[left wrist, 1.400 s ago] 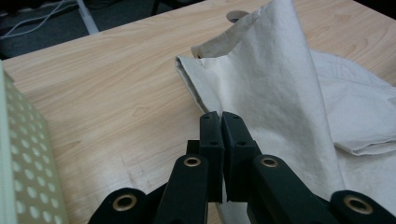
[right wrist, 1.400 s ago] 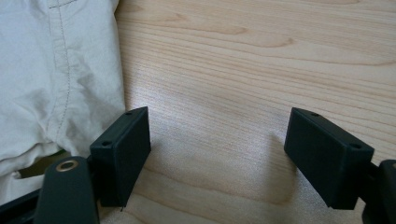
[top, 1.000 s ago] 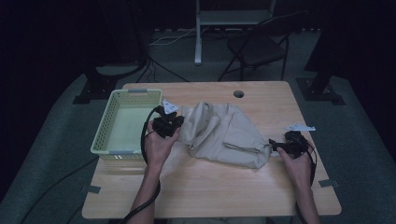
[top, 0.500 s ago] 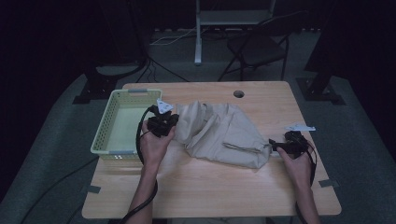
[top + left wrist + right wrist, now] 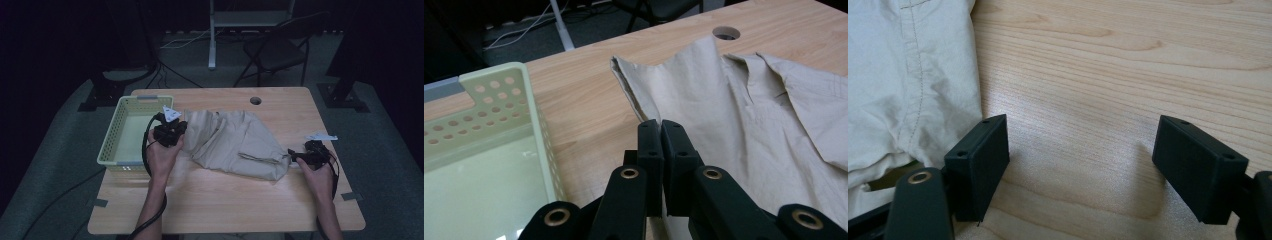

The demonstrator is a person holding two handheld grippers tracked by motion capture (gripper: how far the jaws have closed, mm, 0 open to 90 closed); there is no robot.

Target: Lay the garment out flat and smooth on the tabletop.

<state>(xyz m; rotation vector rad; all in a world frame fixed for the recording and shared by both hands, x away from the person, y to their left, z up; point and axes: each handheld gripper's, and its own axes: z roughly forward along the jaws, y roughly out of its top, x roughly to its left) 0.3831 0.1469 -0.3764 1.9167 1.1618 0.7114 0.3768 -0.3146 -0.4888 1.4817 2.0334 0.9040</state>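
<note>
Surface: a pale wooden surface (image 5: 225, 210) with a round hole (image 5: 255, 100) near its far edge and grey tape tabs at the near corners.
Room: dark, with a grey floor (image 5: 45, 175), cables, a folding chair (image 5: 272, 52) and a pale stand post (image 5: 212, 35) beyond the far edge.
Basket: a pale green perforated basket (image 5: 112, 137) on the left part of the surface, empty inside in the left gripper view.
Left hand: the left hand (image 5: 162, 155) comes up from the near edge, just right of the basket, forearm straight.
Left gripper: the left gripper (image 5: 176, 131) sits at the cloth's left edge; its fingers (image 5: 649, 145) are clenched together on the edge of the cloth.
Cloth: a beige cloth (image 5: 235, 142), a garment with seams and folds, lies crumpled across the middle of the surface, from beside the basket to the right gripper.
Right gripper: the right gripper (image 5: 296, 158) rests low at the cloth's right end; its fingers (image 5: 980, 162) are spread wide apart over bare wood, one just beside the cloth's hem, grasping nothing.
Right hand: the right hand (image 5: 317, 177) reaches in from the near right.
Paper: a small white slip (image 5: 321, 136) lies just beyond the right gripper.
</note>
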